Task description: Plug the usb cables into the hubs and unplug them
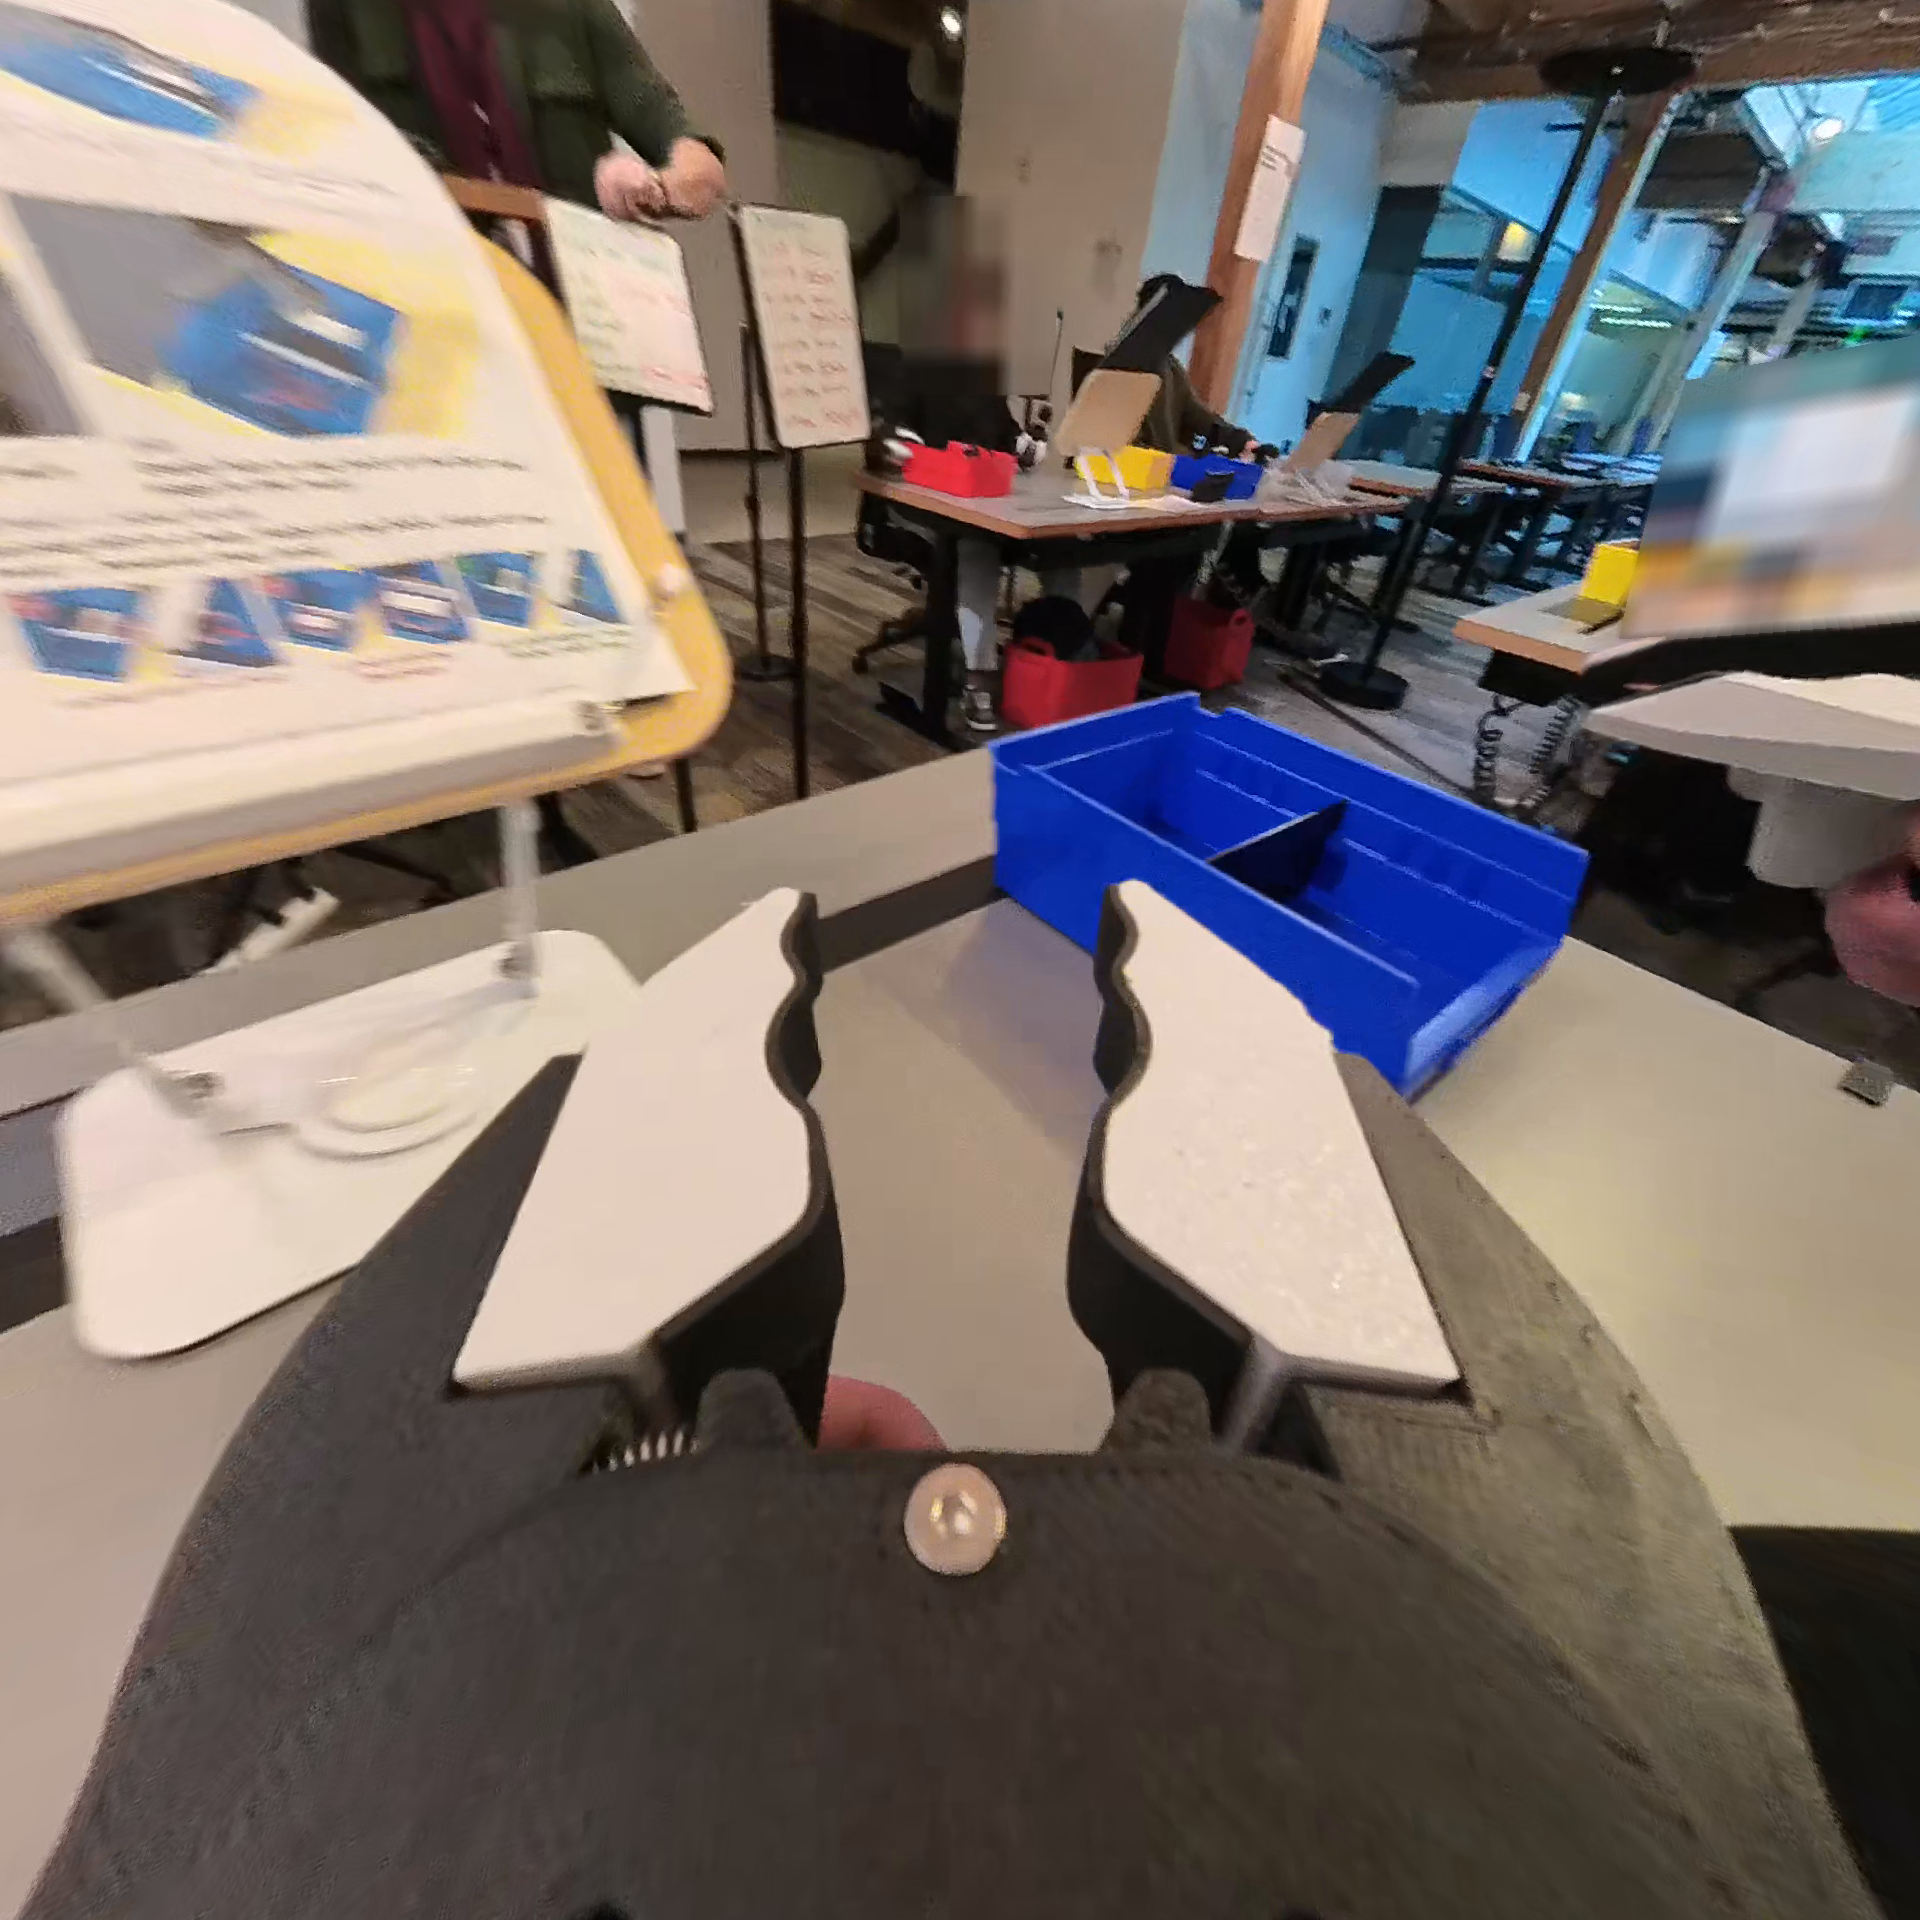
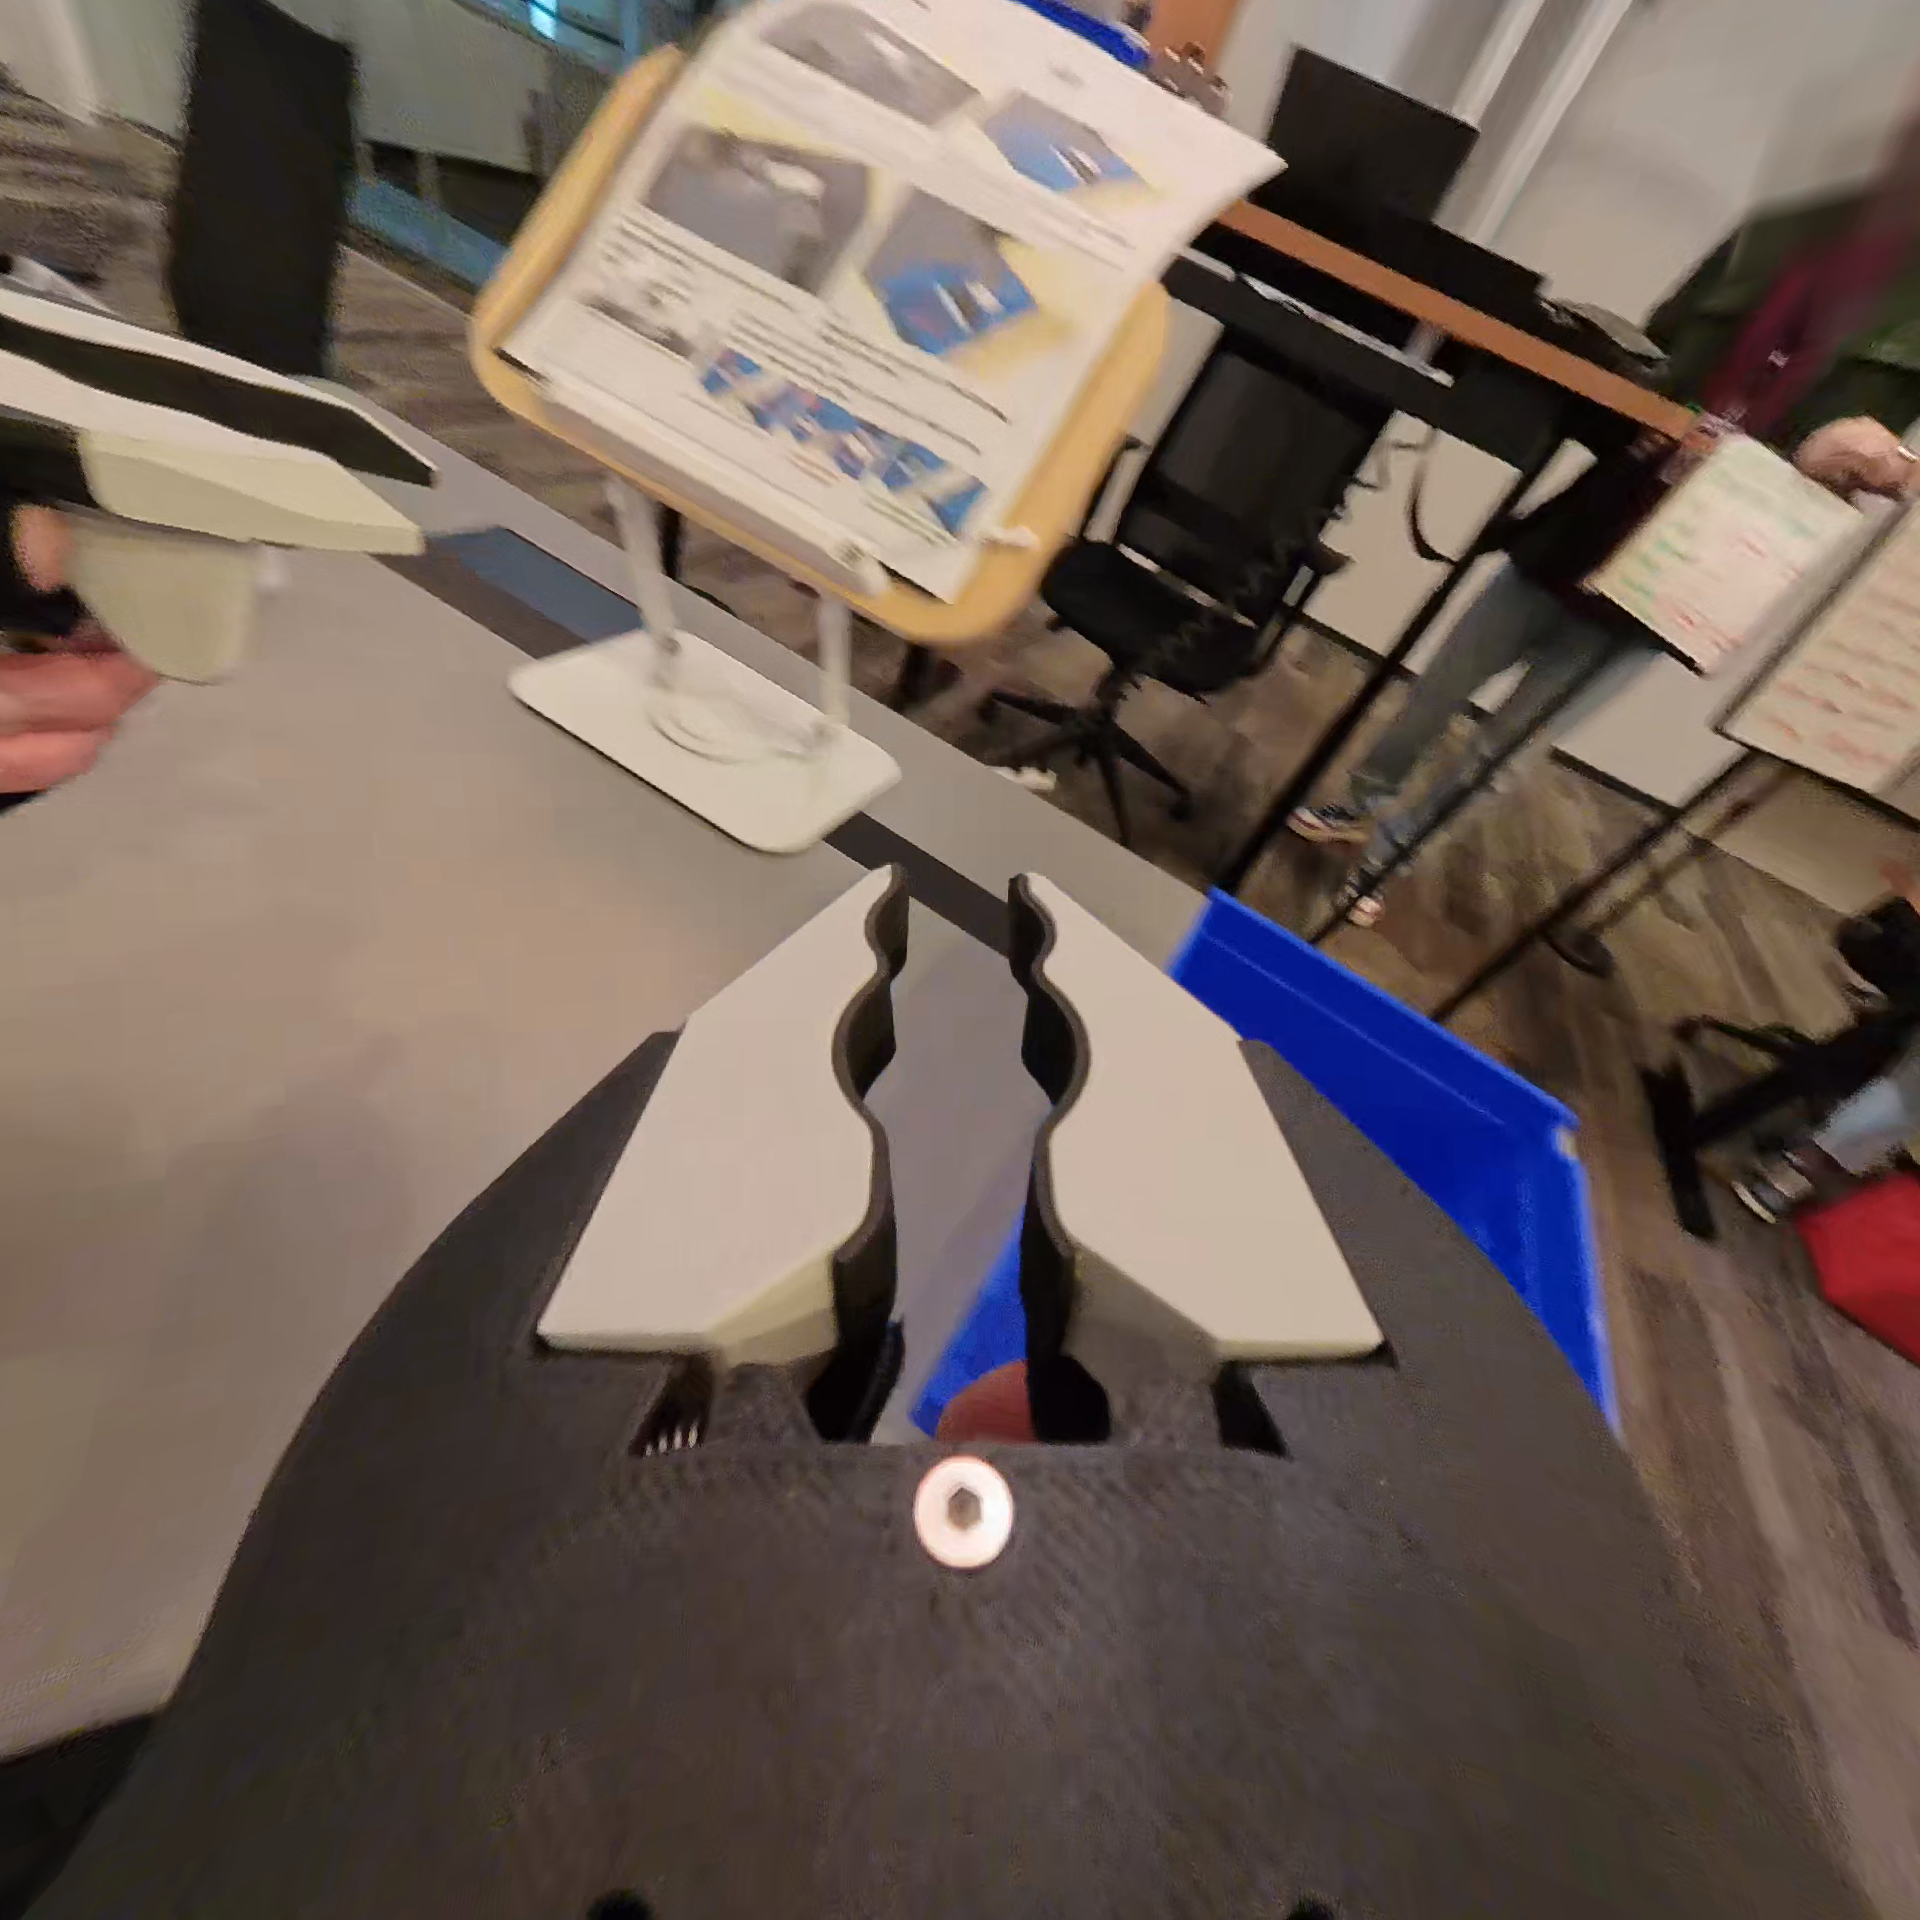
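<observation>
Left wrist view looks along the left gripper (image 1: 956,925), whose 2 white fingers stand well apart with nothing between them, held above a grey table (image 1: 1662,1195). Just past the fingertips sits a blue bin (image 1: 1455,997) near the table's far edge. A black divider (image 1: 1283,847) splits it into 2 compartments — what shows of both holds nothing, though the near wall hides part of the floor of each. No usb cables or hubs can be made out in either view, so their place cannot be told.

To the left stands a document holder (image 1: 582,665) with a wooden back, on a clear stem over a white base plate (image 1: 208,1226); printed sheets with photos are clipped to it. At the right edge the right gripper (image 1: 1766,717) shows side-on and blurred, a hand (image 1: 1881,925) beneath it.

Right wrist view shows the right gripper (image 2: 956,904) with its 2 fingers drawn near each other but not touching, a narrow gap left and nothing held. It hangs over the table edge with the blue bin (image 2: 1455,1122) below and to its right, largely hidden by the gripper body. The left gripper (image 2: 260,457) enters from the left — side-on, blurred.

Behind, other tables carry red, yellow and blue bins (image 1: 1132,468), and 2 whiteboards (image 1: 727,312) stand on stands.
</observation>
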A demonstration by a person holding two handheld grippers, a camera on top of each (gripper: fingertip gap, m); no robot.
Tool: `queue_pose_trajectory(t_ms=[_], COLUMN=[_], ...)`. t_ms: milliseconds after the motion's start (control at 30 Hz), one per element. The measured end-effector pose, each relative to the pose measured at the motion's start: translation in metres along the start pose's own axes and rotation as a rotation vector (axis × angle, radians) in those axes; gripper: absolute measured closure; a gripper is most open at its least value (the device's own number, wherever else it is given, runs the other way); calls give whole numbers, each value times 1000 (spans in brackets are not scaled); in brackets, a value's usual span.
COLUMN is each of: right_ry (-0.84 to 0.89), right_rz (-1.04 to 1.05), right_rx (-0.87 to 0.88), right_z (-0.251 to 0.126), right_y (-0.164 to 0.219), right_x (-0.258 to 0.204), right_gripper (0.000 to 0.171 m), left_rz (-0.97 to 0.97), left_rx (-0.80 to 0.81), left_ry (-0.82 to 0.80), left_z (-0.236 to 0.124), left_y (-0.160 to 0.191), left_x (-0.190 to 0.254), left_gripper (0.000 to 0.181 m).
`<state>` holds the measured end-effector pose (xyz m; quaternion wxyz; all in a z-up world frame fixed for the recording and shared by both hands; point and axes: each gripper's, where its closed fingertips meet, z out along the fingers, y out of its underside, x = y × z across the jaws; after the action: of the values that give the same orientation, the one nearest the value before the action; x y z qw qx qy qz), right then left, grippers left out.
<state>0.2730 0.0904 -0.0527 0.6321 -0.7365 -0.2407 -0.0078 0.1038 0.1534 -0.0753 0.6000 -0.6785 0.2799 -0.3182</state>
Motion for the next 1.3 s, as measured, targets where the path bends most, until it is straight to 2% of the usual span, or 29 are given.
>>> queue_pose_trajectory(t_ms=[200, 333, 467, 667, 800, 1000, 1100, 1200, 1300], right_ry=[-98, -150, -159, -183, -204, -206, -188, -189, -187], right_rz=[21, 38, 54, 111, 76, 97, 138, 105, 98], right_rx=[66, 75, 95, 159, 107, 180, 235, 204, 229], right_z=[58, 99, 133, 155, 168, 162, 156, 164, 164], right_y=[-53, -67, -74, -66, -59, -93, -86, -74, -77], right_x=[-57, -89, -100, -106, -107, -89, -82, -80, -78], right_gripper=[154, 153, 152, 151, 148, 145, 147, 142, 141], left_rz=[38, -2, -28, 30, 73, 102, 119, 172, 193], left_rx=[-40, -30, 2, 12, 65, 104, 126, 57, 79], left_ry=[-124, -227, -256, -258, -249, -204, -228, -246, -257], left_z=[-42, -61, -62, -62, -62, -37, -32, -24, -30], left_y=[1, 8, 7, 20, -4, -45, -35, -15, -17], left_x=[-88, -152, -182, -192, -185, -165, -168, -173, -175], left_gripper=[134, 134, 134, 135, 137, 134, 133, 131, 131])
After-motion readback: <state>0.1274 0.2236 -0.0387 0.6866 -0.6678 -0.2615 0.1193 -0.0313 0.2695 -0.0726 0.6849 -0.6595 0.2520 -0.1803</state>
